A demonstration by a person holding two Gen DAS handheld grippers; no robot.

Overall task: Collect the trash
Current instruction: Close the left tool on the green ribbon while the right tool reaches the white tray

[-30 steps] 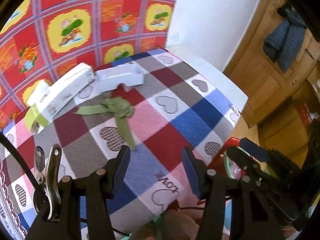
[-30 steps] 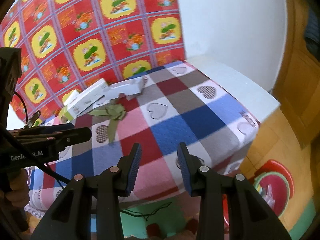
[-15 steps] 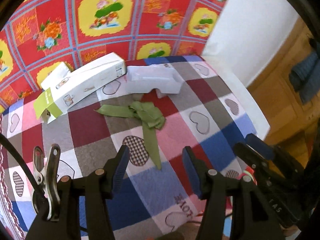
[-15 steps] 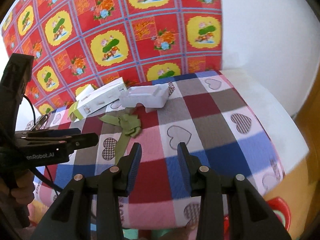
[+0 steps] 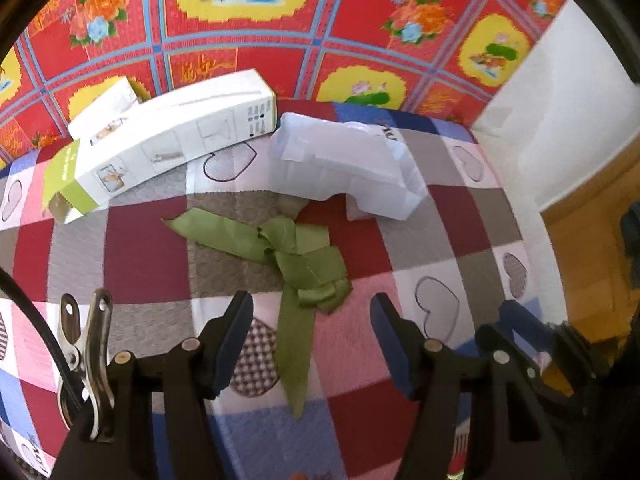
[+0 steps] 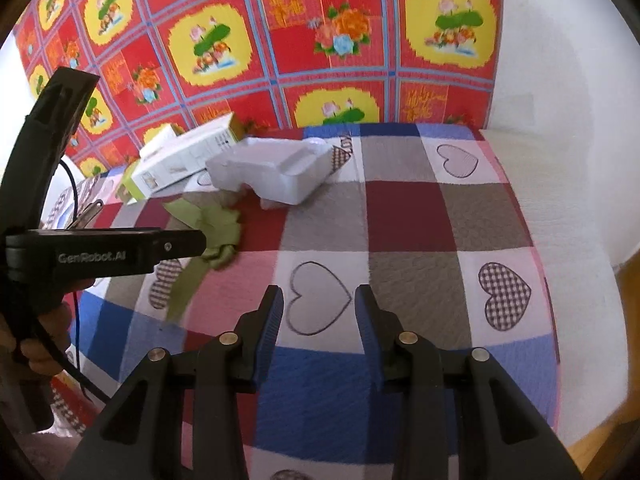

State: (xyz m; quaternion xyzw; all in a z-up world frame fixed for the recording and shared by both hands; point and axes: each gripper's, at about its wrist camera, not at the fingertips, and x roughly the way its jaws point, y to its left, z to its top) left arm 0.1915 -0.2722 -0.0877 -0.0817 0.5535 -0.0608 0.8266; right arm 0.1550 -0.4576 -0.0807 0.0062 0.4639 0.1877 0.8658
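Left gripper (image 5: 312, 316) hangs over the green ribbon (image 5: 296, 256), jaws just widening (nothing pinched); white box (image 5: 168, 140) at ten o'clock.

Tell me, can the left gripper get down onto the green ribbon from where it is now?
Probably yes. The left gripper is open, its jaws have just been opening, and the green ribbon lies flat on the checked cloth right ahead of it. Nothing lies between them; the boxes sit farther back.

Left gripper (image 5: 312, 320): pitched steeply downward, jaws parted and just opening wider, nothing between the pads. Right gripper (image 6: 318, 312): angled downward, jaws partly apart, empty. A hand (image 6: 36, 344) grips the left gripper's handle.
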